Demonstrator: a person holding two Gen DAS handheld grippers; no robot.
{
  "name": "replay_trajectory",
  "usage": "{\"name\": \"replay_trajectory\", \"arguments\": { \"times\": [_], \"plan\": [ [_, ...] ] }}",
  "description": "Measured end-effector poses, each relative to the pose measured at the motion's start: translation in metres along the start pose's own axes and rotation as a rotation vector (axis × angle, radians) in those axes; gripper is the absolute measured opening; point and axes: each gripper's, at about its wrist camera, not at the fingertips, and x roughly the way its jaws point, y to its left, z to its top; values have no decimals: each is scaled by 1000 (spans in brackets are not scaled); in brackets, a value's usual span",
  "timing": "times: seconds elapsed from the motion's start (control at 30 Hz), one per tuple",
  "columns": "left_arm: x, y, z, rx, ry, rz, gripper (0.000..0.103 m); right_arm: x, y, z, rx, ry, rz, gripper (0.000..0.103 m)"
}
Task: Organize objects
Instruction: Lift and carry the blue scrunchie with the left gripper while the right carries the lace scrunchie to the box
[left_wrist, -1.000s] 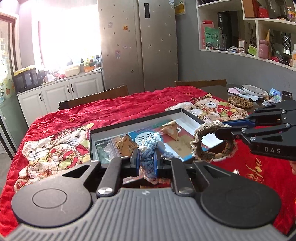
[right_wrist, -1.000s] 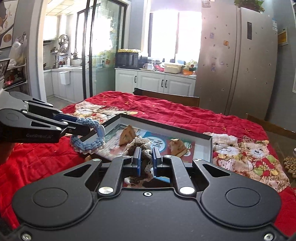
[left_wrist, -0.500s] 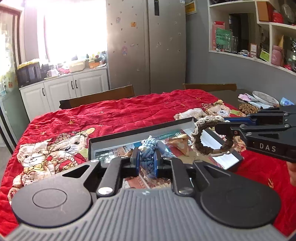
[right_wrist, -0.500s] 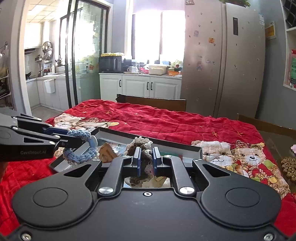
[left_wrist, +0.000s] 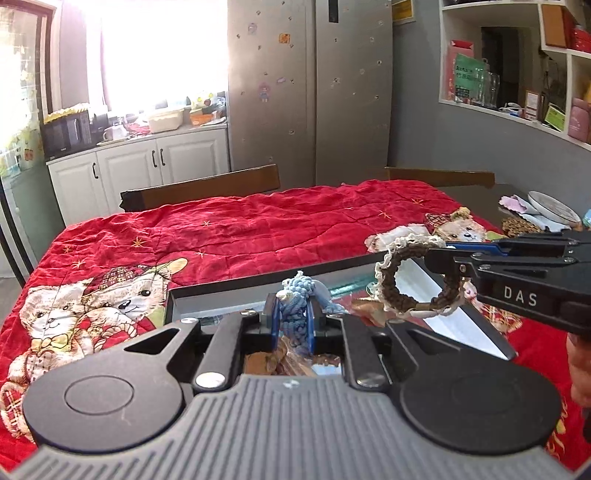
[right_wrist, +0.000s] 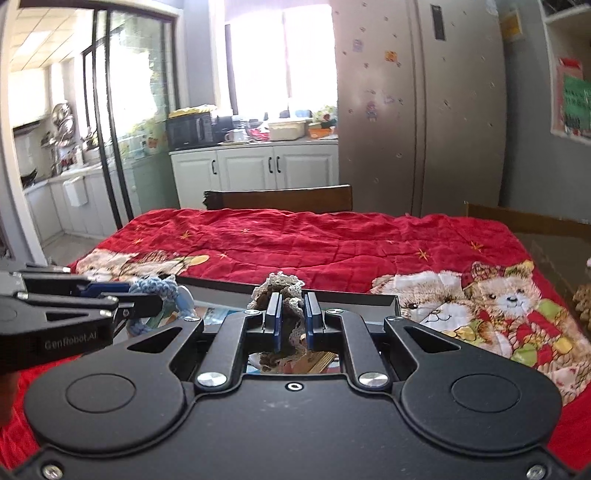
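- Left claw (left_wrist: 293, 325) is clenched on a blue braided ring (left_wrist: 295, 301); the ring is pinched edge-on between the blue pads.
- Right claw (right_wrist: 291, 321) is clenched on a brown braided ring (right_wrist: 282, 295) with cream lace trim.
- In the left wrist view, the brown ring (left_wrist: 417, 280) is seen face-on at the right claw's tips (left_wrist: 448, 273), held above the tray.
- Both rings are held clear of the black-rimmed tray (left_wrist: 258, 282).
- The tray rests on the red bear-print cloth (left_wrist: 240, 229) covering the counter.
- Tray contents are mostly hidden by the claws.
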Motion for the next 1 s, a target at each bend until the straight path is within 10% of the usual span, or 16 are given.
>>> {"name": "replay_trajectory", "arguments": {
  "times": [1.0],
  "plan": [
    [76,-12,-17,-26,85,-3,18,87,-71,-39,227,79,-137,12]
  ]
}}
